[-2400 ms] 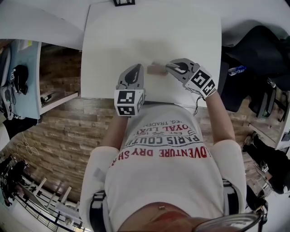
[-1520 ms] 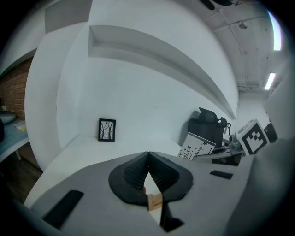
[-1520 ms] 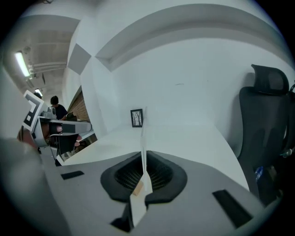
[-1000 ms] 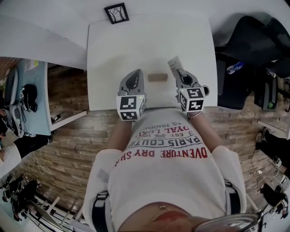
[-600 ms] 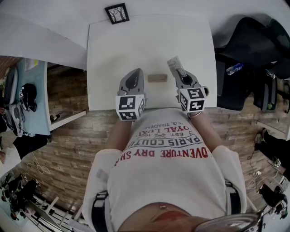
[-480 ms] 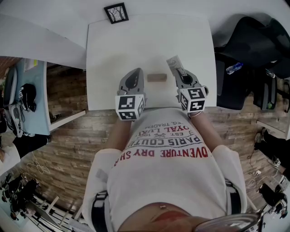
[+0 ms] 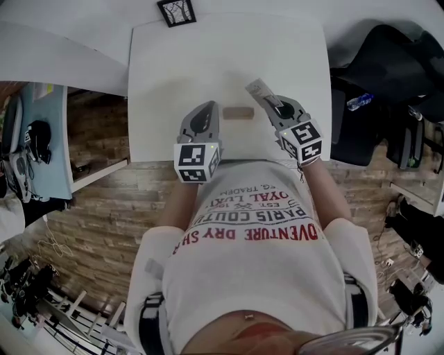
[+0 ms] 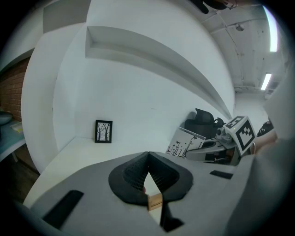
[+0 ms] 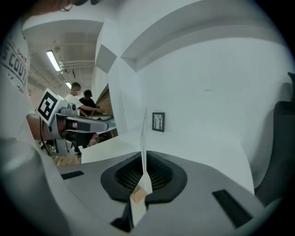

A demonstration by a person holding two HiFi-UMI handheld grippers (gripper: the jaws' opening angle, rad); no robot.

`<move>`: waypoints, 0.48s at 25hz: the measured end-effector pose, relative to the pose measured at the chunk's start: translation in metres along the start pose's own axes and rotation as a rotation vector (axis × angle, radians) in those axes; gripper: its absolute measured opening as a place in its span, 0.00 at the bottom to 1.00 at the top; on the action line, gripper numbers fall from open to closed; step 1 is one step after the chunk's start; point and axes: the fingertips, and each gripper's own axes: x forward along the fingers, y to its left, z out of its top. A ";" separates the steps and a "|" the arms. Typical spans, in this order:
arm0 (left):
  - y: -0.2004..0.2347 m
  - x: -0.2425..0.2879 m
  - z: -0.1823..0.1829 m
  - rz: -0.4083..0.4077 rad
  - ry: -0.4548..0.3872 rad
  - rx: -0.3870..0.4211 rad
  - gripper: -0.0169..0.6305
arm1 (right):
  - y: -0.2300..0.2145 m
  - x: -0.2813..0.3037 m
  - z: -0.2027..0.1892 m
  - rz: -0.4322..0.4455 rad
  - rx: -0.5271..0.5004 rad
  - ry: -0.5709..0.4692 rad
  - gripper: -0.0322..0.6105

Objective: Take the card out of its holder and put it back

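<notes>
A small wooden card holder (image 7: 238, 112) lies on the white table (image 7: 208, 55) between my two grippers. My right gripper (image 7: 268, 102) is shut on a white card (image 7: 255, 88) printed with small dark figures. It holds the card in the air, just right of the holder and beyond it. The card stands edge-on between the pads in the right gripper view (image 9: 142, 138). In the left gripper view the card (image 8: 183, 143) shows at the right. My left gripper (image 7: 206, 108) hovers left of the holder, its jaws shut with nothing between them (image 8: 147, 156).
A small black picture frame (image 7: 175, 10) stands at the table's far edge. A black chair (image 7: 388, 69) and a plastic bottle (image 7: 361, 102) are off the table's right side. Brick-pattern floor lies below the near edge.
The card has come off the holder, where my right gripper stood earlier. Over the last second that gripper swung the card a little left and farther away. The left gripper stayed put.
</notes>
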 end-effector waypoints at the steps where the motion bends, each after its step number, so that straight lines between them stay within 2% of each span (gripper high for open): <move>1: 0.000 0.000 -0.001 0.002 0.002 -0.004 0.06 | 0.001 0.002 0.001 0.037 -0.012 0.005 0.10; 9: 0.001 -0.004 -0.010 0.045 0.014 -0.029 0.06 | 0.021 0.013 0.007 0.328 -0.194 0.019 0.10; 12: 0.003 -0.006 -0.012 0.061 0.016 -0.041 0.06 | 0.028 0.017 0.004 0.430 -0.229 0.043 0.10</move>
